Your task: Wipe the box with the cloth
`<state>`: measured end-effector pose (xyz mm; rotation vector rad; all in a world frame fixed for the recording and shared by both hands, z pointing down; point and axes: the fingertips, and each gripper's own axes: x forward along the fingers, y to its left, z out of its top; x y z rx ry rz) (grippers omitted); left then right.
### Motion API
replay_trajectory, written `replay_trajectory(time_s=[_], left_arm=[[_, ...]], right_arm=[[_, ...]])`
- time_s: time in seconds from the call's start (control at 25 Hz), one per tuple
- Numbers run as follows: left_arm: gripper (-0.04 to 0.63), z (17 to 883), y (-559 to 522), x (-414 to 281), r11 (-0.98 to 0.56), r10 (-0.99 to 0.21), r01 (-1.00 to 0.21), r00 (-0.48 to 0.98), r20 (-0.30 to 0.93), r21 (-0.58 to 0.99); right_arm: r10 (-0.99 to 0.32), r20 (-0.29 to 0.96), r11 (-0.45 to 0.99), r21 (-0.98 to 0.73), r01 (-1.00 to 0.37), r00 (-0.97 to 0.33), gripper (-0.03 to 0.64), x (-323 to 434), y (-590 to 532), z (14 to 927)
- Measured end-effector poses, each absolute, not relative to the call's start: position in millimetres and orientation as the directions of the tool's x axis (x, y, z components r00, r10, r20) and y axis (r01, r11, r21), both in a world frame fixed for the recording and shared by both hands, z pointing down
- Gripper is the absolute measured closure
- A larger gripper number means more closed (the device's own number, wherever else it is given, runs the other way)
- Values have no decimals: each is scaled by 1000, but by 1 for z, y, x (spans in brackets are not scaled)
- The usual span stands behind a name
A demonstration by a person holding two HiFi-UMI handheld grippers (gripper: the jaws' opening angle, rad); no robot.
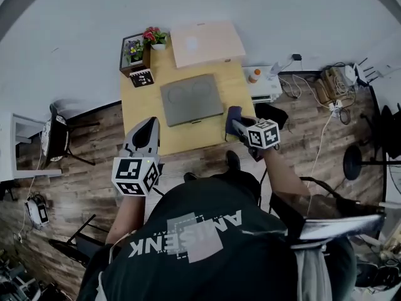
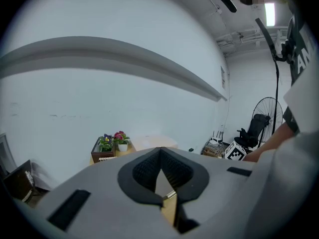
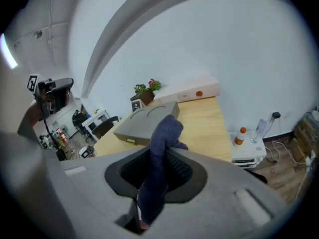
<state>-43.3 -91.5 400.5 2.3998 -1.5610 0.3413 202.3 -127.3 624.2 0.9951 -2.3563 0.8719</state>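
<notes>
A flat grey box (image 1: 191, 99) with two circles embossed on its lid lies in the middle of the wooden table (image 1: 235, 83). My right gripper (image 1: 235, 123) hovers at the table's front right corner, shut on a dark blue cloth (image 1: 234, 112). In the right gripper view the cloth (image 3: 162, 143) sticks up between the jaws, and the grey box (image 3: 147, 119) lies just beyond it. My left gripper (image 1: 152, 124) is at the table's front left edge. Its jaws (image 2: 160, 151) meet at the tips with nothing between them.
A pale flat box (image 1: 203, 42) sits at the table's back edge, beside potted flowers (image 1: 154, 37), a wooden planter (image 1: 133, 52) and a small sign (image 1: 142, 78). A white unit with an orange-capped bottle (image 1: 254, 75) stands to the right. A chair (image 1: 59, 137) is at the left, cables (image 1: 332, 96) at the right.
</notes>
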Motion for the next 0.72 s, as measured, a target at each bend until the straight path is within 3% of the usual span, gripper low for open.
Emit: replay_trajectory(time_s=[0.2,0.72], left_arm=[[595,409,-96,-41,-401,-842,-907,419,339,125],[595,435,-128,-11,-425,-790,-900,421,445,98]], right_arm=[[-575,578,480,-335,-811,-579,545,217,-128,602],[-501,647,383,-431,-817,-576,545,204,-127,653]])
